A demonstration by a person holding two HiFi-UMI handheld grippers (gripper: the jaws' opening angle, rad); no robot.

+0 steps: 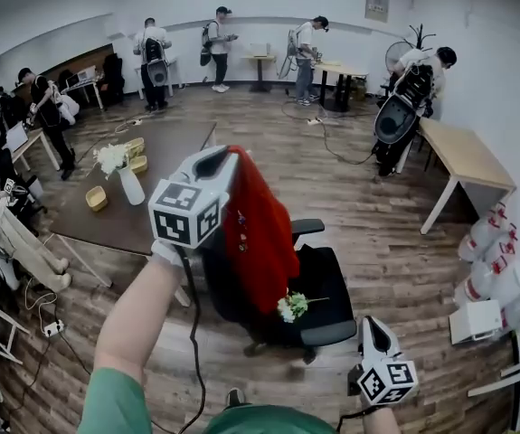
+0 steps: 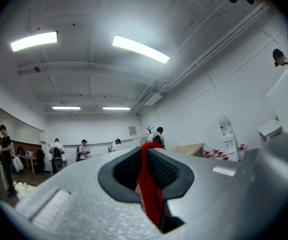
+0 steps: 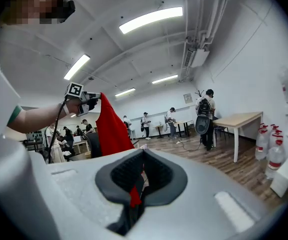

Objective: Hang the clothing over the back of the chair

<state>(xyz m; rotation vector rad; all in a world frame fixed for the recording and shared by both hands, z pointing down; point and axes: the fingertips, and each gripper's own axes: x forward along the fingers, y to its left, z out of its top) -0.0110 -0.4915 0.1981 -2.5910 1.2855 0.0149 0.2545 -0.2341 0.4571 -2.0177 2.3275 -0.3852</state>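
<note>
My left gripper (image 1: 232, 155) is raised high and is shut on the top edge of a red garment (image 1: 260, 233). The garment hangs down over the back side of a black office chair (image 1: 327, 287) and hides most of the backrest. In the left gripper view a red fold (image 2: 151, 194) runs between the closed jaws (image 2: 146, 146). A white flower sprig (image 1: 291, 306) lies on the chair seat. My right gripper (image 1: 373, 325) is low at the right, apart from the garment, jaws together (image 3: 142, 151). A small red scrap shows low in its jaw gap. The right gripper view shows the hanging garment (image 3: 111, 129) at its left.
A brown table (image 1: 160, 152) beyond the chair carries a white vase of flowers (image 1: 124, 177) and yellow bowls (image 1: 97, 198). A light wooden table (image 1: 468, 156) and water bottles (image 1: 490, 233) stand at the right. Several people stand along the far wall. Cables lie on the wooden floor.
</note>
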